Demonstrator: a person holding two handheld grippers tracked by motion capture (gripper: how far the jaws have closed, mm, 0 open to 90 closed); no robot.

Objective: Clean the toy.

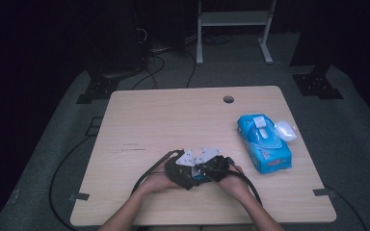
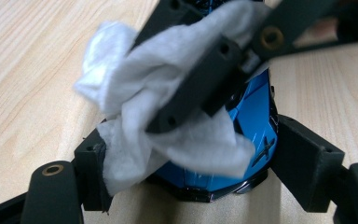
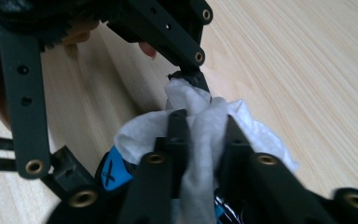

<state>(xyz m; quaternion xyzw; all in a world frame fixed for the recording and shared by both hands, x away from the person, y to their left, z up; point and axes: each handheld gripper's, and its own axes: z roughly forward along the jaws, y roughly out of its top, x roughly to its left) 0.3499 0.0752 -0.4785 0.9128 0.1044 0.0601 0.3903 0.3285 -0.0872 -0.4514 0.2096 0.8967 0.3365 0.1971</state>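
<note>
Wipe (image 2: 135,93) first: you have a crumpled white sheet, soft and fibrous, folded into thick creases and draped over a glossy blue object (image 2: 242,135) with black trim and a dark X-like mark on its side. What that blue object is you cannot tell from these views; it could be a small toy or gadget.

Your left hand-held gripper (image 2: 191,158) is clenched around the blue object, one black jaw pressing each side of it just above the surface (image 2: 32,56). Your right hand-held gripper (image 3: 204,140) is pinched tight on a bunched fold of the wipe, its jaws close together with white cloth squeezed between them, and in the left gripper view it comes in from above, lying across the wipe.

From the high view, both of your hands (image 1: 159,180) meet near the front middle of the light wooden surface, the two tools touching or nearly so. Well to your right lies a blue pack of wipes (image 1: 265,144) with its flap open, and just beside it on the far side sits a small white rounded item (image 1: 285,130).
</note>
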